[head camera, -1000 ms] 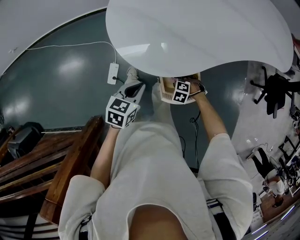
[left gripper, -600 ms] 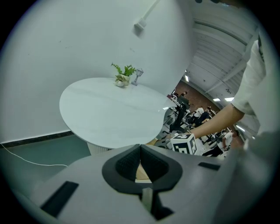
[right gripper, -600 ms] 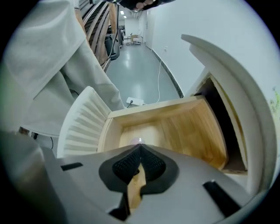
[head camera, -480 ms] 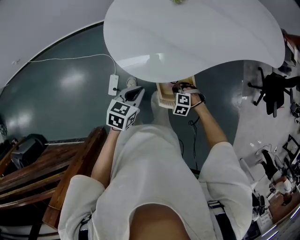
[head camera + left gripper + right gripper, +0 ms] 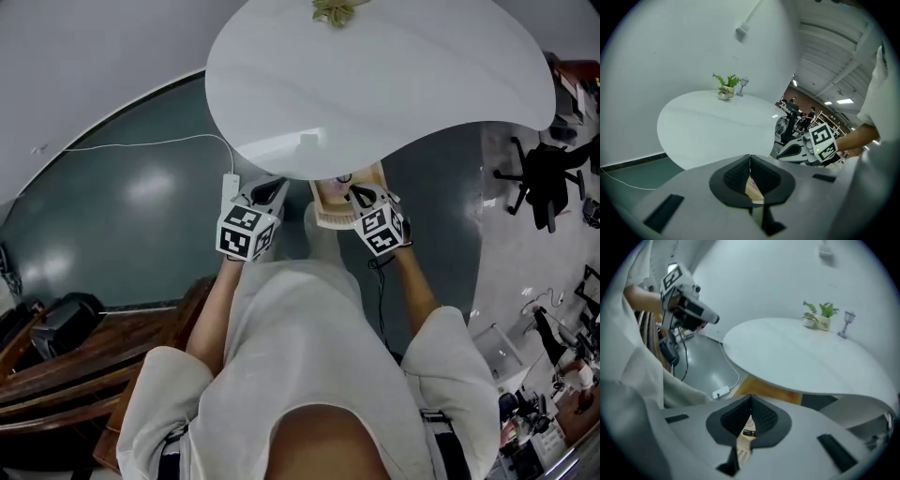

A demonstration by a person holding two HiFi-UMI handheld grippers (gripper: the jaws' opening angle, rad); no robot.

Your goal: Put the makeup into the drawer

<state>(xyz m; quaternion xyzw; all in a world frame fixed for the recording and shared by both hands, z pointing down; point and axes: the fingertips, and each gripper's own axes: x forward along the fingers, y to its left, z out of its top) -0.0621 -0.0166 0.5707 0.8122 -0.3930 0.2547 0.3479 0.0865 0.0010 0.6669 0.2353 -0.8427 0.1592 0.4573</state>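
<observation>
- Makeup, a dark-banded piece, is lying in the pale wooden drawer under the round white counter.
- I am holding my right claw clenched above it.
- My left claw is hanging clenched alongside.

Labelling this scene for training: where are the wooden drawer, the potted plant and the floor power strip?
wooden drawer [image 5: 326, 199]: head view, its light wood interior.
potted plant [image 5: 727, 82]: left gripper view, its green leaves.
power strip [image 5: 721, 392]: right gripper view, its white body.
</observation>
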